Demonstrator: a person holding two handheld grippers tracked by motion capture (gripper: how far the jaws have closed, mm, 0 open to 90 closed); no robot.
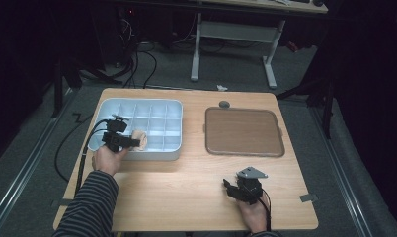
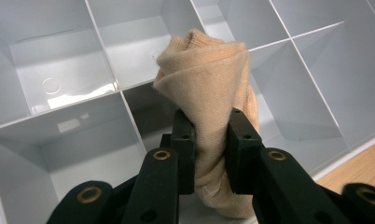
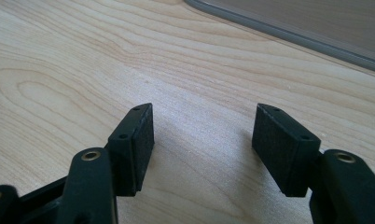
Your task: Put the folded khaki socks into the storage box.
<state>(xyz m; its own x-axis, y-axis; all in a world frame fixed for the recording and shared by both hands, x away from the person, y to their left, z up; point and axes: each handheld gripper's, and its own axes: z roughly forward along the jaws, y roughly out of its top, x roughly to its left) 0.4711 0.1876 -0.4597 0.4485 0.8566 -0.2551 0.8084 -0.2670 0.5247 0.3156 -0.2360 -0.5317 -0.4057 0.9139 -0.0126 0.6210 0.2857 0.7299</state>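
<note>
over the divided tray's (image 1: 174, 129) near edge, left fingers (image 2: 183, 140) clamp a rolled cloth (image 2: 209, 93); right fingers (image 3: 139, 135) apart.

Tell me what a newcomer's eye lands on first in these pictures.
A rolled beige cloth pinched between the left gripper fingers, held over the pale blue divided tray at the table's left. To the right lies a brown tray; nearer the person, the right gripper rests open over bare wood.

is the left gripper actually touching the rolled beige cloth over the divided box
Touching. The left gripper view shows the left gripper with both black pads pressed against the sides of the rolled beige cloth, pinching it above the divided box.
</note>
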